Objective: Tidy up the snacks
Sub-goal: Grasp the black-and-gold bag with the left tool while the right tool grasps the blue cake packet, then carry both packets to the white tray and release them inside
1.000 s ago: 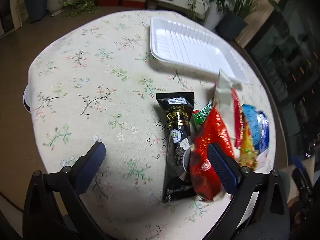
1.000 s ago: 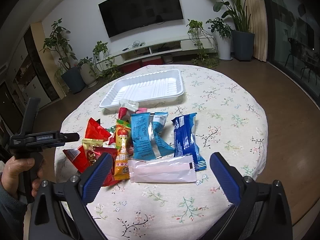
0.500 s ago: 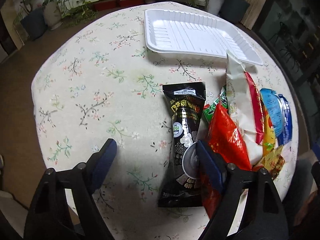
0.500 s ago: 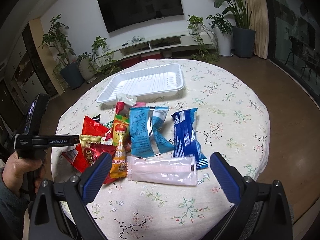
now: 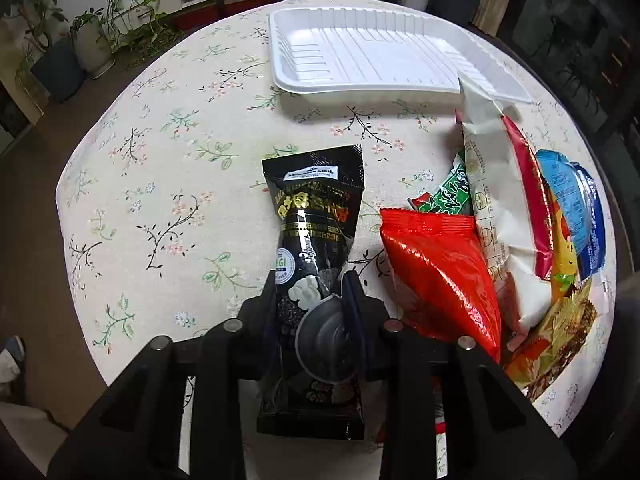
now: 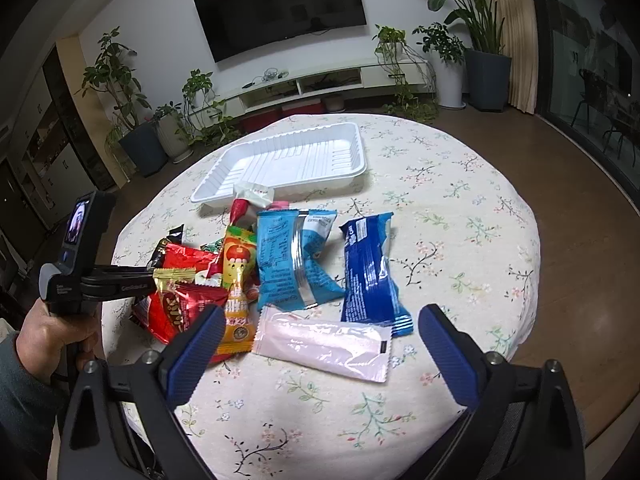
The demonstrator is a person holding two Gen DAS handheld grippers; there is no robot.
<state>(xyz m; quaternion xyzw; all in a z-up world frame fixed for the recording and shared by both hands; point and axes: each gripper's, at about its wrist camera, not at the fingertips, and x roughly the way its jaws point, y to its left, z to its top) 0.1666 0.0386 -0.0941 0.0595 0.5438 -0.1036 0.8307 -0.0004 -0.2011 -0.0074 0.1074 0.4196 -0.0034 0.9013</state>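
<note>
My left gripper (image 5: 314,292) is shut on the black snack packet (image 5: 314,232), which lies lengthwise on the floral tablecloth and points toward the empty white tray (image 5: 372,56). A red packet (image 5: 440,280) lies just right of it, beside a white-and-red bag (image 5: 496,208). In the right wrist view, my right gripper (image 6: 320,356) is open and empty, held above the table's near side over a pink packet (image 6: 324,344). Beyond it lie a dark blue packet (image 6: 370,268), a light blue packet (image 6: 288,256) and a yellow packet (image 6: 238,280). The tray (image 6: 288,164) sits behind them.
The round table (image 6: 460,240) has a floral cloth and drops off on all sides. The left hand-held gripper (image 6: 80,272) shows at the left of the right wrist view. Potted plants, a TV console and a wall TV stand beyond the table.
My left gripper has moved onto the black packet and shut on it. My right gripper has stayed open and barely moved.
</note>
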